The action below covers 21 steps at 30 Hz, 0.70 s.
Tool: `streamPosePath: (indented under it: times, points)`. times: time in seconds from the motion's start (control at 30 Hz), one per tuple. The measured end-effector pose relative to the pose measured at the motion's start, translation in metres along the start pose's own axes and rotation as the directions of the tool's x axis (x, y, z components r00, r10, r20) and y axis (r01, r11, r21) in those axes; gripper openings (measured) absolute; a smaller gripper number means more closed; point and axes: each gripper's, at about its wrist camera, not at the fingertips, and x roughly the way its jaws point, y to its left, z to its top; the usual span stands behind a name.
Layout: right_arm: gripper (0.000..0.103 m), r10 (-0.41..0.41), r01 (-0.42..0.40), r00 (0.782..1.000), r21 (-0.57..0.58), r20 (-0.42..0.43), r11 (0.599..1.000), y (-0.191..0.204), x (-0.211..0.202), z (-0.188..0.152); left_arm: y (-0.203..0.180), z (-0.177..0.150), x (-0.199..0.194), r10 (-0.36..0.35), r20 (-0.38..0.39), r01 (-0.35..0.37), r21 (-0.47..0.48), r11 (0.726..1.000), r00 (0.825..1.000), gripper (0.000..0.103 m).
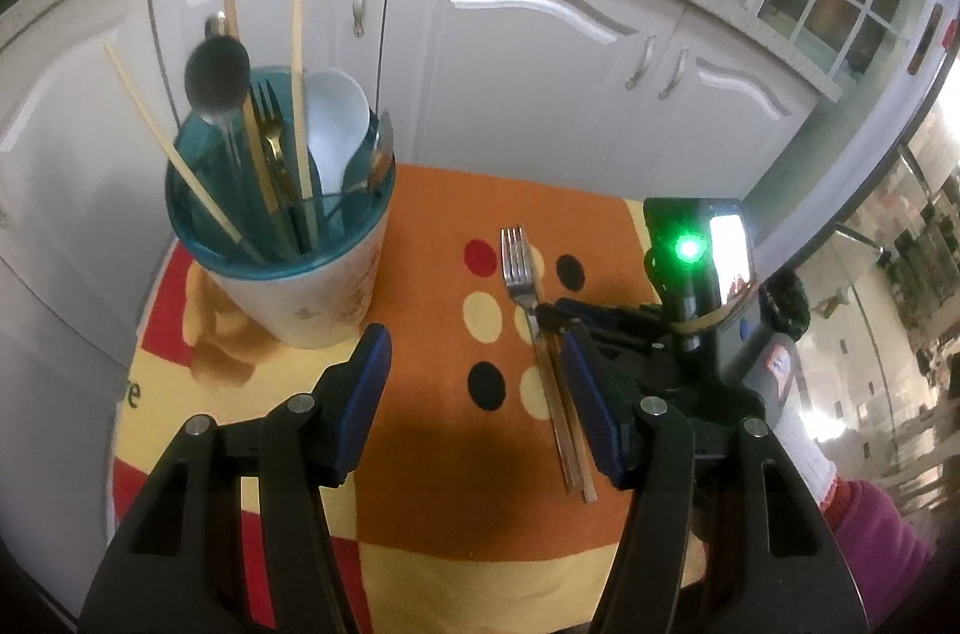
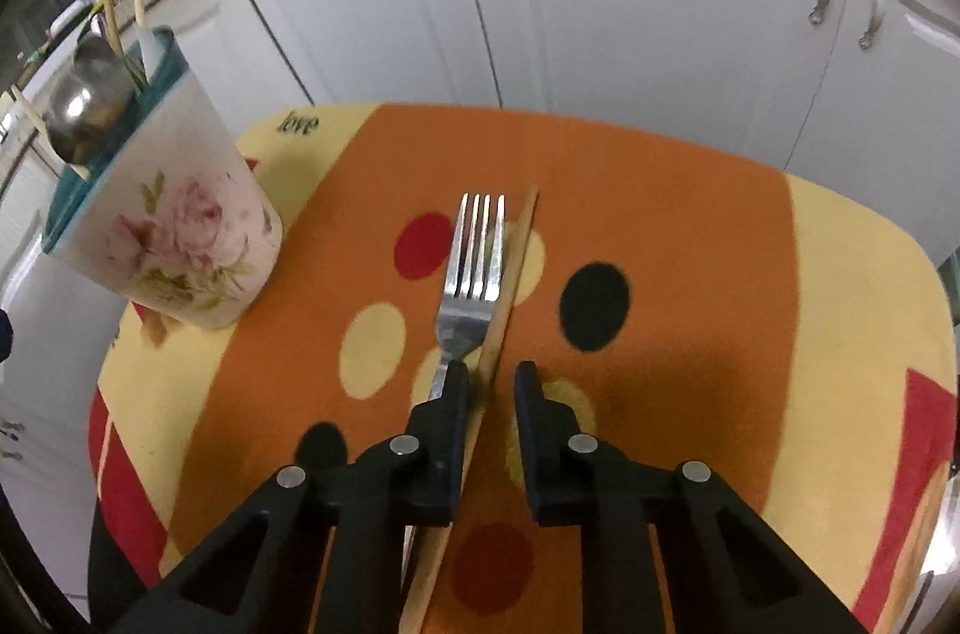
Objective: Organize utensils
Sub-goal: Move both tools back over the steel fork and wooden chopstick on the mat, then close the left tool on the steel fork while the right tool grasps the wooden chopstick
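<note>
on the patterned mat [image 2: 690, 226] a fork [image 2: 474, 268] and a single chopstick [image 2: 510, 274] lie side by side, touching or nearly so, their long axes running away from us toward the white cabinets, tines at the far end. the utensil holder [image 1: 312, 274] stands well to the left of them, already crowded with chopsticks, spoons and a fork.

our right gripper [image 2: 491, 376] is the nearer one by far — it sits right over the pair, pointing along their length, its jaws straddling the chopstick just behind the fork's neck. the gap is narrow, yet we still see mat on the right side of the stick, so the fingers do not seem to press it; the left finger overlaps the fork's handle, and we cannot tell whether it touches. we judge the next move turns on closing squarely across that thin stick without catching the fork.

our left gripper [image 1: 474, 376] hangs spread wide and empty — between the holder and the fork.
</note>
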Motion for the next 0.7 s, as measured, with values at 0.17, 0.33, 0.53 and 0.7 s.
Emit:
streamPosePath:
  times: [0.17,0.33,0.53,0.7]
  points:
    - [0.006,-0.023,0.023,1.0,-0.01,-0.002,1.0,-0.002,-0.007,-0.003,-0.005,-0.001,0.012,-0.01,-0.027,0.01,0.004,1.0,1.0,0.059]
    - [0.006,-0.01,0.01,1.0,0.047,-0.006,0.999,-0.025,-0.026,-0.025,-0.015,0.001,0.027,-0.026,-0.045,0.026,0.009,1.0,0.999,0.059]
    - [0.006,0.015,-0.015,1.0,0.174,0.001,0.985,-0.061,-0.049,-0.05,-0.024,0.006,0.061,-0.04,-0.061,0.04,-0.004,0.999,0.997,0.059]
    - [0.028,0.054,-0.064,0.997,0.204,0.052,0.977,-0.072,-0.061,-0.049,-0.024,0.017,0.093,-0.047,-0.061,0.045,-0.039,0.998,0.997,0.059]
